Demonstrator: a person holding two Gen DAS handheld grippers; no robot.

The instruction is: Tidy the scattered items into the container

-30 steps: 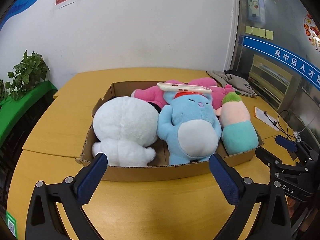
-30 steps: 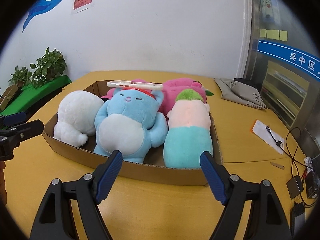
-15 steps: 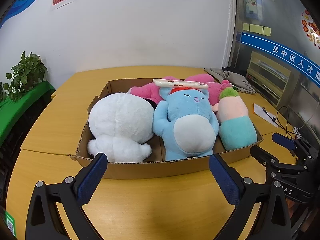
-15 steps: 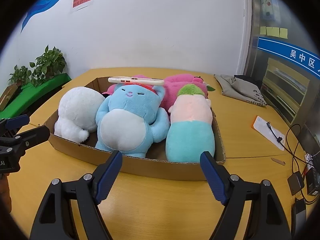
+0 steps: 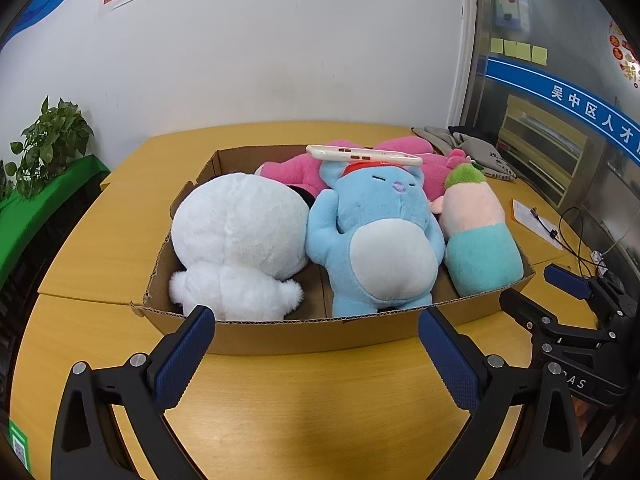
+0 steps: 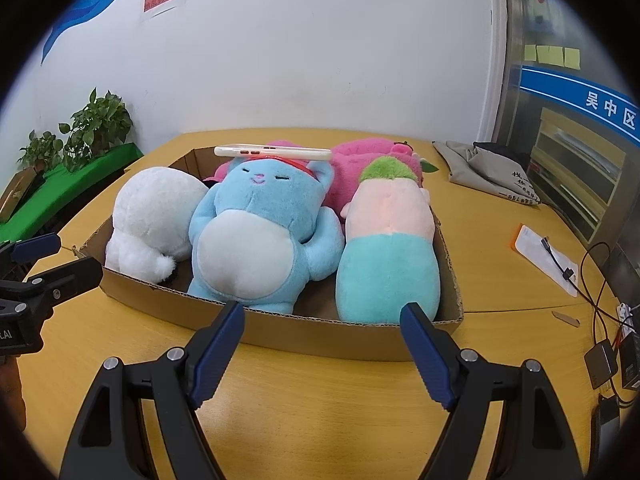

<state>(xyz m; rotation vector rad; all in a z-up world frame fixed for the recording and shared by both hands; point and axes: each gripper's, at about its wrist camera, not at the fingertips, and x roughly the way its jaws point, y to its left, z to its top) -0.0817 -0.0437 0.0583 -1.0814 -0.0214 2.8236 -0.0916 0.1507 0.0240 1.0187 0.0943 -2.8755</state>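
Observation:
A shallow cardboard box [image 5: 312, 334] [image 6: 320, 334] stands on the yellow table. In it lie a white plush [image 5: 240, 236] [image 6: 156, 208], a blue plush [image 5: 376, 236] [image 6: 256, 232], a pink-and-teal plush [image 5: 476, 232] [image 6: 388, 248] and a pink plush [image 5: 296, 170] [image 6: 360, 152] behind them. A white phone [image 5: 362, 155] [image 6: 272, 152] rests on the blue plush's head. My left gripper [image 5: 316, 354] is open and empty just before the box's front wall. My right gripper [image 6: 320, 350] is open and empty at the box's front right; it also shows in the left wrist view [image 5: 536, 294].
Grey cloth bags [image 6: 488, 170] lie at the back right of the table. A white paper with a cable [image 6: 548, 256] and black adapters [image 6: 612, 360] lie at the right edge. Potted plants [image 6: 96, 128] stand on a green shelf to the left.
Both grippers have drawn back a little from the box and risen slightly. Both stay open and empty. The toys and phone have not moved.

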